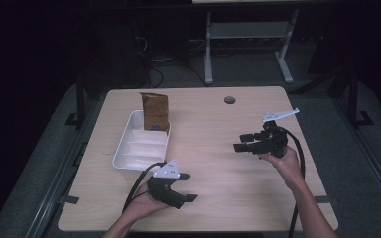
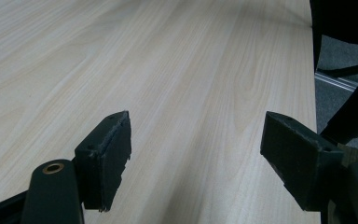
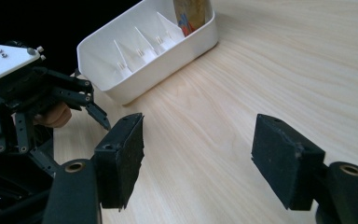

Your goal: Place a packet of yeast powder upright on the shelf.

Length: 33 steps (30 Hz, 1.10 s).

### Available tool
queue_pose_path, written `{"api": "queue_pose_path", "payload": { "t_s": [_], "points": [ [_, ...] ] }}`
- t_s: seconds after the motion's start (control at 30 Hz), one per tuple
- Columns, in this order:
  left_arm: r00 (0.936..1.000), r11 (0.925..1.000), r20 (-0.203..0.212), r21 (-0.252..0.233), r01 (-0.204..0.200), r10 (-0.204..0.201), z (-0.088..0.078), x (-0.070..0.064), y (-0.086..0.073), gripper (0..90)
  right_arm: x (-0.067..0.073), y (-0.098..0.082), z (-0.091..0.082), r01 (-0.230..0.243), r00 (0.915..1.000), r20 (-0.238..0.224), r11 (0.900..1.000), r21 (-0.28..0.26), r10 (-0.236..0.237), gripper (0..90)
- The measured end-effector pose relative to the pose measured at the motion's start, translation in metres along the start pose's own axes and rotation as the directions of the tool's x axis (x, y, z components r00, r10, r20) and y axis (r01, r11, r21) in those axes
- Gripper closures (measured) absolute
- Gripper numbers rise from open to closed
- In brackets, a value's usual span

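While both claws stand apart with nothing between the pads, we take the white tray [image 1: 141, 144] and the brown paper bag [image 1: 155, 113] standing in its far compartment as the things in hand. Left claw [image 1: 187, 187]: jaws wide apart, empty, over bare table [image 1: 228, 198], pointing to the right in the high view. Right claw [image 1: 244, 142]: jaws wide apart too, empty, held just above the table, pointing left across it toward the tray.

Key relation: from the right claw, tray and bag lie straight ahead along the jaws and well apart, with open tabletop between. In the right gripper view the tray [image 3: 168, 70] sits ahead and a bit left of the gap, the bag [image 3: 192, 11] at its far end, cut off by the frame top. From the left claw, the tray lies just behind and to the side, near its grey plate; the bag is farther, at the tray's other end.

Tray's long axis runs away from us, slightly tilted; dividers [image 3: 140, 49] cross it. Bag stands upright, leaning a little.

We judge the left hand [image 1: 141, 206] nearer to the tray, though its claw faces away from it. The right claw already faces the bag, so it looks the likelier one to go in, and the broad face of the bag may be too wide for the jaws.
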<state>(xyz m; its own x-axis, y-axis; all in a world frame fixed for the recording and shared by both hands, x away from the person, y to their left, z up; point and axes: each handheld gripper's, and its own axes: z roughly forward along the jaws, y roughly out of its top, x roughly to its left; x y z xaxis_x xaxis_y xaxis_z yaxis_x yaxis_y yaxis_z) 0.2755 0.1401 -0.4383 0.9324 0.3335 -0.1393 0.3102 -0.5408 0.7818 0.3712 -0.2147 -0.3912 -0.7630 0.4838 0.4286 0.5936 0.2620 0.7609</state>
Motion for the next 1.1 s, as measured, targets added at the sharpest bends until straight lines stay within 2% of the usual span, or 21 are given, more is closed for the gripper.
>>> {"api": "queue_pose_path", "payload": {
  "t_s": [1.1],
  "points": [
    [1.0000,1.0000,0.001,0.008,-0.002,0.002,0.000,-0.001,-0.001,24.3,0.002,-0.056,-0.022,-0.047,0.9985,0.028,0.999,0.007,0.046,31.3]
  ]
}}
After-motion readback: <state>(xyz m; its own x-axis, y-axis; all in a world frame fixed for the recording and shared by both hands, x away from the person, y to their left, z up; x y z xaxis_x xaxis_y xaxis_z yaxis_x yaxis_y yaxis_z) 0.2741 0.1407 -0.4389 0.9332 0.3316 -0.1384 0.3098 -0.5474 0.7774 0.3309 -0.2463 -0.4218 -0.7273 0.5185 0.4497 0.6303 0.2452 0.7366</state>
